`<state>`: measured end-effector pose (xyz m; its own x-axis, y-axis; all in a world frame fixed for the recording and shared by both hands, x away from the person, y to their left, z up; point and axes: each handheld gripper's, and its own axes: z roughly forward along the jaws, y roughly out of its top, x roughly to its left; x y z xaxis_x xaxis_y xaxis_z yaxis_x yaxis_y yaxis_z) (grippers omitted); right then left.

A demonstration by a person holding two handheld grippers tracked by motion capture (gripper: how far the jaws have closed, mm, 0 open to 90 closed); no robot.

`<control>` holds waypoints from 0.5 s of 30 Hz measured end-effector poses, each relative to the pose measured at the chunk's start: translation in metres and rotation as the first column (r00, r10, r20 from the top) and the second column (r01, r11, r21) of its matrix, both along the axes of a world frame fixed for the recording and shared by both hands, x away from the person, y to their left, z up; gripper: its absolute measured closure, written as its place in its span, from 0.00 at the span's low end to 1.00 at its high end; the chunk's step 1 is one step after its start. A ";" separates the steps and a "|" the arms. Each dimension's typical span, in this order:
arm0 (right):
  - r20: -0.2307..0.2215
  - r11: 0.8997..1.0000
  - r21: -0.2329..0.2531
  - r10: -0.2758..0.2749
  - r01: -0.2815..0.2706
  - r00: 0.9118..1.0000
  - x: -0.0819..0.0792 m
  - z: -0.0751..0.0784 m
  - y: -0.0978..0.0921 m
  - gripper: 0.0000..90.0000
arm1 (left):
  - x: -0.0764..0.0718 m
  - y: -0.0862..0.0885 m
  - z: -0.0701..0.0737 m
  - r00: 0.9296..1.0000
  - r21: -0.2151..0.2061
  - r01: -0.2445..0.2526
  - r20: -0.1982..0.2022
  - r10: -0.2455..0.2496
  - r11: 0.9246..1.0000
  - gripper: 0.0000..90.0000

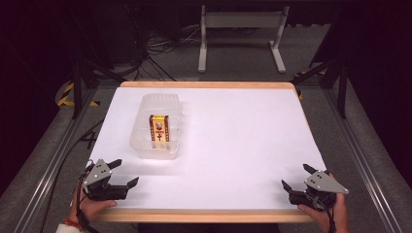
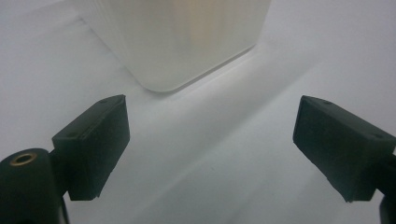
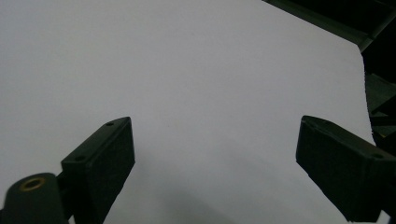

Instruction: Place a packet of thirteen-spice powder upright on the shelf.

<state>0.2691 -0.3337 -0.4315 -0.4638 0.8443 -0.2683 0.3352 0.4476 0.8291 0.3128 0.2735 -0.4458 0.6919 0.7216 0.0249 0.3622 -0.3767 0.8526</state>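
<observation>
Clear plastic container (image 1: pixel 156 127) sits on the white table (image 1: pixel 233 145) at about 10 o'clock from centre, holding a small yellow-red box (image 1: pixel 159 128). The box label has a dark figure and a mark; print too small to read. Left gripper (image 1: pixel 122 173) at 7 o'clock, jaws apart, empty, just short of the container's near end (image 2: pixel 182 42); the box is a faint blur through its frosted wall. Right gripper (image 1: pixel 295 175) at 5 o'clock, jaws apart, over bare table.

Clear plastic container (image 1: pixel 156 125) holding a small box (image 1: pixel 159 128)

It lies near the tabletop's left edge, long side running front to back; the yellow-and-red box rests flat inside it.
</observation>
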 end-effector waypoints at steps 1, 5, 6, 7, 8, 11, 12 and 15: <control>-0.001 1.000 -0.002 0.002 -0.002 1.000 -0.001 0.000 0.002 0.14 | 0.000 0.000 0.000 1.000 -0.002 0.000 0.006 0.000 1.000 0.13; -0.004 1.000 -0.005 0.003 -0.003 1.000 -0.002 0.000 0.002 0.14 | 0.001 -0.002 0.001 1.000 0.007 0.007 0.011 -0.007 1.000 0.13; -0.005 1.000 -0.005 0.000 0.000 1.000 -0.002 0.000 0.001 0.14 | 0.001 -0.003 0.001 1.000 0.007 0.013 0.006 -0.013 1.000 0.13; -0.004 1.000 -0.004 -0.002 0.002 1.000 -0.002 0.000 0.000 0.14 | 0.002 -0.004 0.001 1.000 0.009 0.015 0.007 -0.015 1.000 0.13; -0.004 1.000 -0.004 -0.002 0.002 1.000 -0.002 0.000 0.000 0.14 | 0.002 -0.004 0.001 1.000 0.009 0.015 0.007 -0.015 1.000 0.13; -0.005 1.000 0.002 -0.007 0.007 1.000 -0.003 0.000 -0.002 0.14 | 0.003 -0.005 0.001 1.000 0.010 0.021 0.003 -0.021 1.000 0.13; -0.007 1.000 0.002 -0.007 0.007 1.000 -0.003 0.000 -0.002 0.14 | 0.003 -0.005 0.001 1.000 0.013 0.020 0.003 -0.020 1.000 0.13; -0.010 1.000 0.000 -0.009 0.009 1.000 -0.003 0.000 -0.002 0.14 | 0.003 -0.006 0.001 1.000 0.010 0.023 0.002 -0.023 1.000 0.13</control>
<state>0.2657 -0.3359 -0.4319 -0.4588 0.8485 -0.2636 0.3477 0.4445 0.8256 0.3161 0.2676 -0.4450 0.7083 0.7051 0.0339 0.3513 -0.3937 0.8495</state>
